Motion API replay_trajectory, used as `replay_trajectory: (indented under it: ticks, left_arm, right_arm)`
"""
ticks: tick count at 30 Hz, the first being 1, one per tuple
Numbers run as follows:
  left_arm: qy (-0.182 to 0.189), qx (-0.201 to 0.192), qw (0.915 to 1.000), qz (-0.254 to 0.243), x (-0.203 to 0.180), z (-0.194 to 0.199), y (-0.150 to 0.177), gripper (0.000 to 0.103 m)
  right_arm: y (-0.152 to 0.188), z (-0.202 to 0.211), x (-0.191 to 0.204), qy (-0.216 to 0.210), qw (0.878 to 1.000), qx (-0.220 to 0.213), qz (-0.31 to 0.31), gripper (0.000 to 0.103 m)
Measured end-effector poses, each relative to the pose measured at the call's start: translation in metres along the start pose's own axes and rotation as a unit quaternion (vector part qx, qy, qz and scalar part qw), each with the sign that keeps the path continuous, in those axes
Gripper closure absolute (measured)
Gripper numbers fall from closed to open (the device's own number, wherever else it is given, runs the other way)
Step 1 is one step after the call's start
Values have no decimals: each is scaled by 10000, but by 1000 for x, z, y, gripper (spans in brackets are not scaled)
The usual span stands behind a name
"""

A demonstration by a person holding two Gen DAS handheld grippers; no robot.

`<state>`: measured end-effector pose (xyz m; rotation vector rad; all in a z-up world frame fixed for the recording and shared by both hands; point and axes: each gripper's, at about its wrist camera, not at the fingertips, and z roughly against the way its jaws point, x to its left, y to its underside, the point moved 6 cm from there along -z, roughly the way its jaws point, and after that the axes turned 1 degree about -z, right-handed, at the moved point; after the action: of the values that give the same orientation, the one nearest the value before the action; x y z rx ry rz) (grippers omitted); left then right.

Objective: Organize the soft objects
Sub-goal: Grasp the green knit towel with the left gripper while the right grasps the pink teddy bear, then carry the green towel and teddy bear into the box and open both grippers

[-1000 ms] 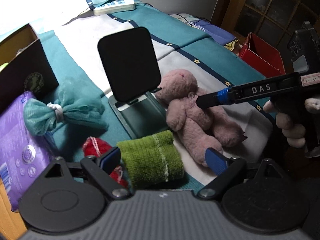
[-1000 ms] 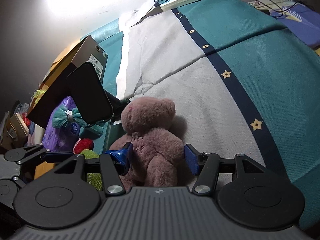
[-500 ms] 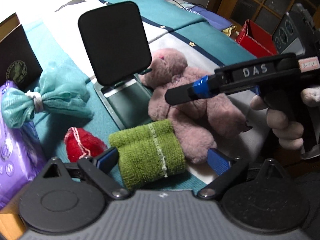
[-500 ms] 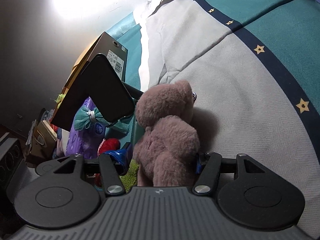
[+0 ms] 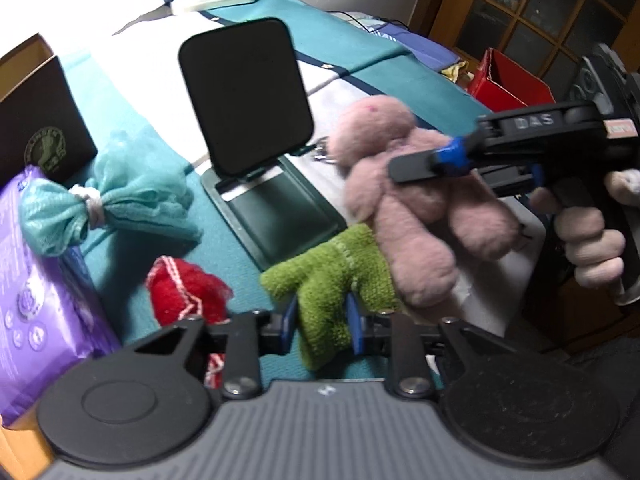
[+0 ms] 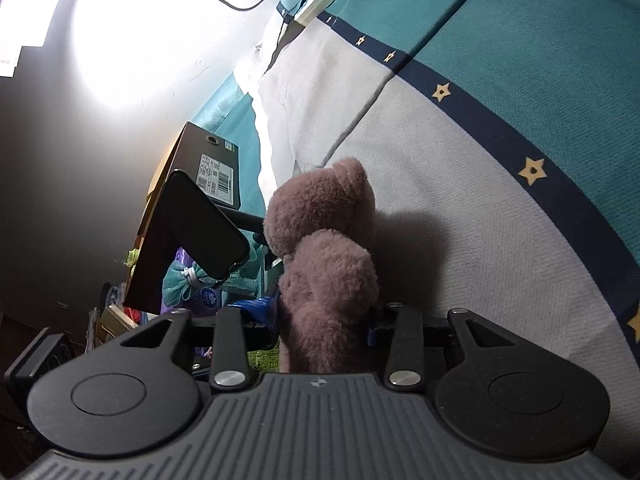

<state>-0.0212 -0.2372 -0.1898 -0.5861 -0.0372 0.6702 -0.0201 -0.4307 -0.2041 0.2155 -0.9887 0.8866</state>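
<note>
A: Item one, green towel?
B: It sits between the blue pads of the left gripper, whose jaws have just closed and pinch its near end.

A: Item two, pink plush bear?
B: The right gripper has just narrowed on its body; both pads press its sides, head pointing away, over the grey-and-teal bedspread.

A: Neighbours?
B: Red knit piece, teal mesh bundle, black phone stand.

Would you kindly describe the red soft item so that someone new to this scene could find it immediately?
Start at the black phone stand in the middle of the teal bedcover. In front of it, left of the green towel pinched in the left gripper, lies the red knitted piece. It is the only red fabric, edged with white stitching.
</note>
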Motion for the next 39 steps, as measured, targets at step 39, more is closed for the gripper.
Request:
replay_trajectory:
  ticks: [39]
  left_arm:
    - [-1908, -2585, 9286, 1858, 229, 227, -55, 93]
  right_arm:
    - [-97, -39, 264, -1331, 9666, -700, 2074, 82]
